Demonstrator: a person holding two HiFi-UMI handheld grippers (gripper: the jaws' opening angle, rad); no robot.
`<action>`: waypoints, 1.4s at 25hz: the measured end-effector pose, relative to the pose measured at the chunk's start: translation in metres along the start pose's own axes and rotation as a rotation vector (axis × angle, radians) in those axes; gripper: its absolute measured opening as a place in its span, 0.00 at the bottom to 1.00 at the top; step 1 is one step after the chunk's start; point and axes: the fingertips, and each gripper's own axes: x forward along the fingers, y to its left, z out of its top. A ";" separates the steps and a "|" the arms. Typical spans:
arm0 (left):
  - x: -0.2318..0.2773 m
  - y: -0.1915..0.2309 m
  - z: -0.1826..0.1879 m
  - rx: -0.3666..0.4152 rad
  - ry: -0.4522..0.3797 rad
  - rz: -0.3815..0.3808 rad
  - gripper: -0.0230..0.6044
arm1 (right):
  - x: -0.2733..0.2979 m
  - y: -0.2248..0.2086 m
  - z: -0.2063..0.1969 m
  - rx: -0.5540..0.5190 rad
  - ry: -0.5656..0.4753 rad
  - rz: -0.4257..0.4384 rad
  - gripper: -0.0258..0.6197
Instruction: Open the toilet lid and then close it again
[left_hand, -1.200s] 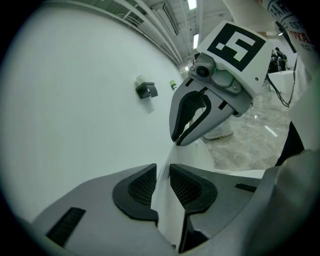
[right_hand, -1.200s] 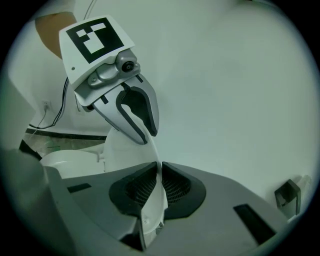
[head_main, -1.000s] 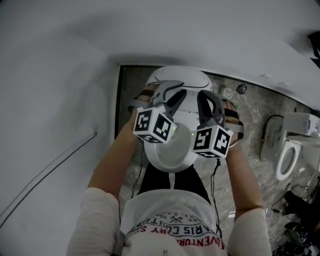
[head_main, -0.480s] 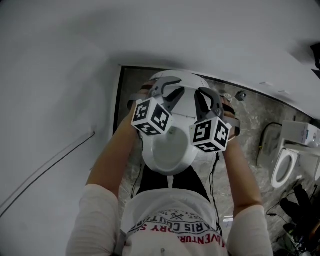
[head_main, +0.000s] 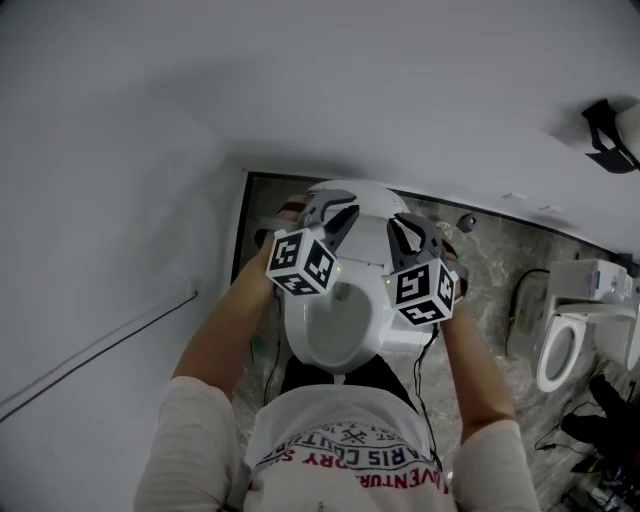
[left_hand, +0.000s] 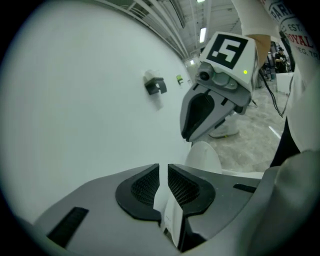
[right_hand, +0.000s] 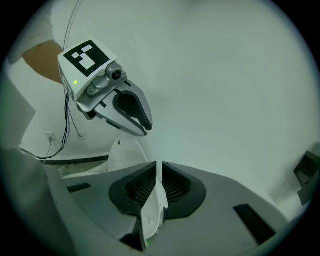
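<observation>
The white toilet lid (head_main: 366, 212) is tilted up off the toilet (head_main: 335, 330), whose bowl opening shows beneath it. My left gripper (head_main: 335, 208) grips the lid's left edge, my right gripper (head_main: 402, 226) its right edge. In the left gripper view the thin lid rim (left_hand: 170, 215) sits between the pads of the left gripper (left_hand: 163, 172), whose jaws have just been closing on it. In the right gripper view the right gripper (right_hand: 159, 170) is shut on the rim (right_hand: 152, 210). Each view shows the other gripper across the lid.
A white wall stands just behind the toilet, with a black fixture (head_main: 610, 135) on it. A second toilet (head_main: 560, 345) stands at the right on the marbled floor (head_main: 490, 260). Cables (head_main: 430, 350) trail beside the bowl. The person's torso is close in front.
Both grippers have risen toward the wall with the lid between them. The lid stands steeper, and more of the bowl shows under it.
</observation>
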 end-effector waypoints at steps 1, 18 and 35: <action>-0.009 0.007 0.008 -0.028 -0.022 0.025 0.11 | -0.008 -0.003 0.005 0.015 -0.003 -0.010 0.09; -0.188 0.011 0.123 -0.739 -0.379 0.375 0.05 | -0.192 -0.028 0.077 0.539 -0.311 -0.221 0.06; -0.236 -0.010 0.125 -0.716 -0.381 0.443 0.05 | -0.227 0.008 0.065 0.536 -0.328 -0.255 0.06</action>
